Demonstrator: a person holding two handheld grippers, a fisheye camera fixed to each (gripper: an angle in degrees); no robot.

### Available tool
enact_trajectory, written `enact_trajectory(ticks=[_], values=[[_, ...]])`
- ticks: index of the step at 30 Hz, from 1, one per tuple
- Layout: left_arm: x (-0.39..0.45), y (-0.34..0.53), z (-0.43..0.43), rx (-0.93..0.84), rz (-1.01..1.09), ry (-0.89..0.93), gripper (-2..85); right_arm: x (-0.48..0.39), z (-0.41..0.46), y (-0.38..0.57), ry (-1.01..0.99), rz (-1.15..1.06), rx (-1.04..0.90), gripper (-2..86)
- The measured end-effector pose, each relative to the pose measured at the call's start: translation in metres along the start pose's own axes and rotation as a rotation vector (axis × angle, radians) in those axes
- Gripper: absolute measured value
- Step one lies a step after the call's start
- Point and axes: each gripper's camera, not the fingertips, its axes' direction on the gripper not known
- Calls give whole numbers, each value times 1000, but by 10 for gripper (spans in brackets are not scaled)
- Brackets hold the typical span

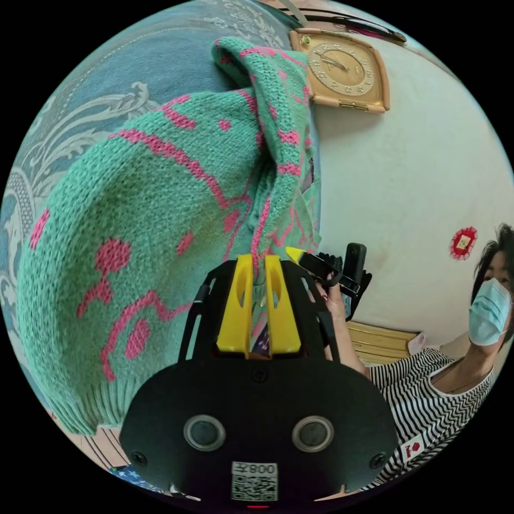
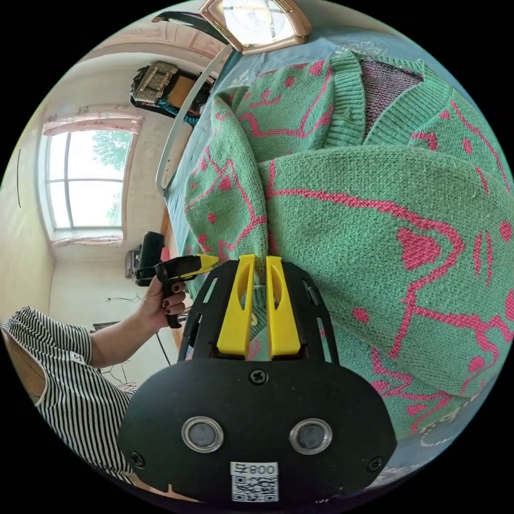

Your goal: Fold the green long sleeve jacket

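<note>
Jacket: the green knitted jacket [image 2: 375, 225] with a pink pattern lies on a blue bedspread [image 1: 107, 107], the neck opening at the far end; part of it is lifted and hangs in a fold.
Left gripper [image 1: 258, 262]: its yellow fingers [image 1: 238, 300] are closed together on a pinched edge of the knit.
Right gripper [image 2: 259, 262]: its fingers [image 2: 278, 305] are pressed on a fold of the jacket in the same way.
How it handles: I think it is soft, stretchy and a bit heavy for a knit, so it will sag and drape, not slide.
Where to hold: the ribbed hem [image 1: 91, 412] or a seam looks best; a loose stitch could pull out.
Around: a person in a striped shirt [image 1: 428, 396], a square clock [image 1: 342, 67], a window [image 2: 85, 176].
</note>
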Motion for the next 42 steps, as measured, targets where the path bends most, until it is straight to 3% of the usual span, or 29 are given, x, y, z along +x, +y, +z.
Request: enact_trajectory(ticks=[9, 17, 28, 38, 42], values=[[46, -9, 15, -13, 134, 183, 38, -11, -95, -3, -101, -127, 81, 21], [72, -30, 88, -169, 194, 268, 37, 14, -179, -7, 157, -146, 37, 19], [49, -58, 150, -279, 126, 148, 43, 74, -159, -9, 303, -49, -40, 20], [54, -49, 95, -253, 118, 155, 52, 114, -185, 19, 211, 132, 156, 5], [75, -73, 25, -60, 239, -5, 41, 91, -194, 26, 144, 67, 265, 2]])
